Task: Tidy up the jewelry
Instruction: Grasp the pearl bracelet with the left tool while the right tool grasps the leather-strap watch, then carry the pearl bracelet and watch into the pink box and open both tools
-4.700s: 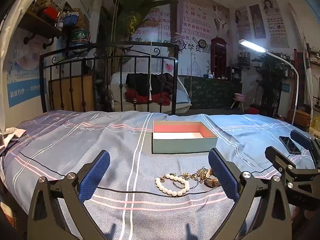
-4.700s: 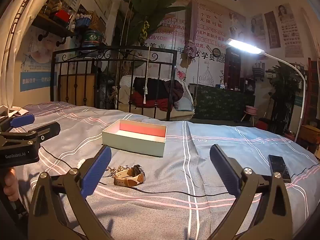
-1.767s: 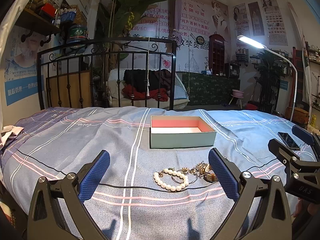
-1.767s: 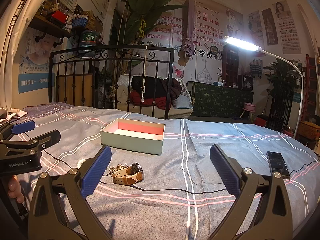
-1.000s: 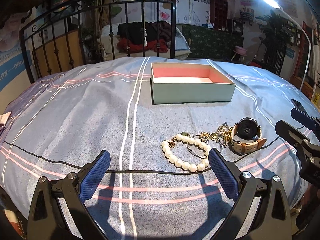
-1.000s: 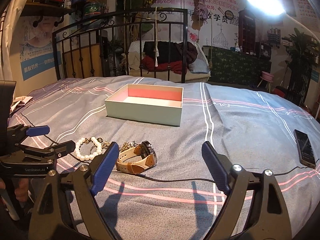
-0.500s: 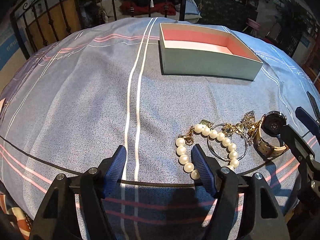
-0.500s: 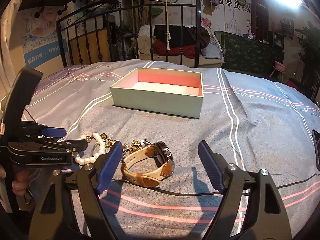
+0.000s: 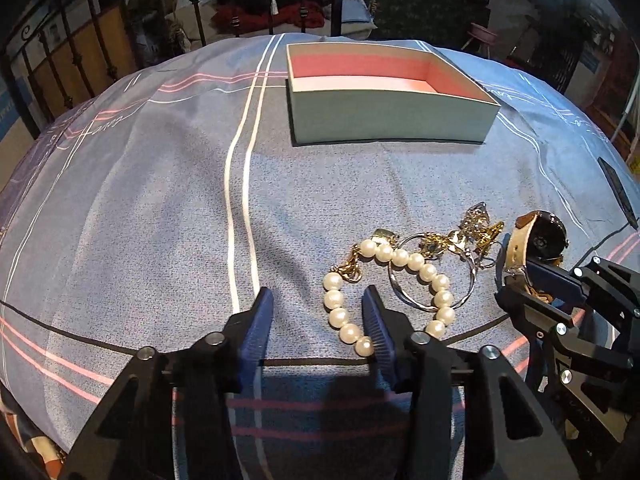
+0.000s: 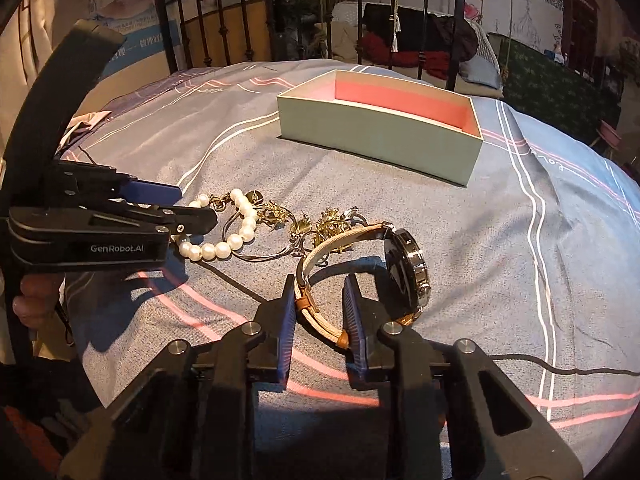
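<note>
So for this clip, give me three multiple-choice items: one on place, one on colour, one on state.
1. Where is the watch?
A. in the box
B. on the bed, strap between the right gripper's fingers
C. on the phone

2. What colour is the inside of the box?
A. pink
B. black
C. yellow

3. The pearl bracelet is:
A. lying on the bed among gold chains
B. lifted in the air
C. inside the box

Answers:
1 B, the right gripper straddles the tan strap.
2 A, the inner walls show pink.
3 A, it lies flat by the left gripper, and the part of the box in view holds nothing.
</note>
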A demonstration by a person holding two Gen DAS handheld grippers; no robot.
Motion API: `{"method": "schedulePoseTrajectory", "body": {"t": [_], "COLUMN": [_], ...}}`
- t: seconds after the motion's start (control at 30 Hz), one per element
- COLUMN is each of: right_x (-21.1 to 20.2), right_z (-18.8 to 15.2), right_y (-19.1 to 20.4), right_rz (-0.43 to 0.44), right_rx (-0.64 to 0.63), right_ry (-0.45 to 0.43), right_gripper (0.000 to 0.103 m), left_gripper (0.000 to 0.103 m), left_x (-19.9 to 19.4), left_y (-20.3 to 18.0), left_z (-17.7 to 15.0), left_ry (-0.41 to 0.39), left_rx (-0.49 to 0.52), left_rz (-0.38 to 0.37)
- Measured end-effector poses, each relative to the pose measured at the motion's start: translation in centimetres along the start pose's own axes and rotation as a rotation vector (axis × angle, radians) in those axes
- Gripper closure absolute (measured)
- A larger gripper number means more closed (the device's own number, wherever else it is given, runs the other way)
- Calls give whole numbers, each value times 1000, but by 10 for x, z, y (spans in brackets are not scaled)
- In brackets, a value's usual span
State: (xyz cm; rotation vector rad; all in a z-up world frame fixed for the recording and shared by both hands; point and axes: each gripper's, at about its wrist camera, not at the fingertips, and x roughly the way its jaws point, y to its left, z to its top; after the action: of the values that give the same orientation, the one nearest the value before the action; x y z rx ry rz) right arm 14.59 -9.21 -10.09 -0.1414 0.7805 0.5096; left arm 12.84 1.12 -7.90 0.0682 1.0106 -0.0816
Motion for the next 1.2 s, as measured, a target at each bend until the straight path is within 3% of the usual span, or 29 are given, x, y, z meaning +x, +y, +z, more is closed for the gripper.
{"method": "schedulePoseTrajectory", "body": {"t": [0.03, 0.07, 0.23, 0.3, 0.57, 0.83, 1.2], "right_x": [0, 0, -11, -19, -32, -43, -36], "right_z": [0, 0, 3, 6, 12, 28, 104], "right_y": [0, 0, -11, -15, -24, -33, -60], "right_rz": [1, 3, 40, 65, 101, 124, 93], "right_rx": [0, 1, 77, 97, 138, 162, 143], "right_ry": [1, 0, -58, -91, -146, -204, -270], "right_gripper": [80, 81, 87, 93, 93, 93, 93], "left_gripper": [86, 94, 94, 94, 94, 94, 94], "left_x": [-1, -1, -6, -14, -46, -66, -66], "left_y": [-2, -2, 10, 9, -5, -18, -26], "left_z": [1, 2, 10, 15, 41, 61, 119], "left_ry": [-15, -28, -61, -93, -191, -242, -307], "left_rx": [6, -2, -84, -89, -57, -14, 6], "left_rz": [-3, -14, -107, -126, -191, -219, -186]}}
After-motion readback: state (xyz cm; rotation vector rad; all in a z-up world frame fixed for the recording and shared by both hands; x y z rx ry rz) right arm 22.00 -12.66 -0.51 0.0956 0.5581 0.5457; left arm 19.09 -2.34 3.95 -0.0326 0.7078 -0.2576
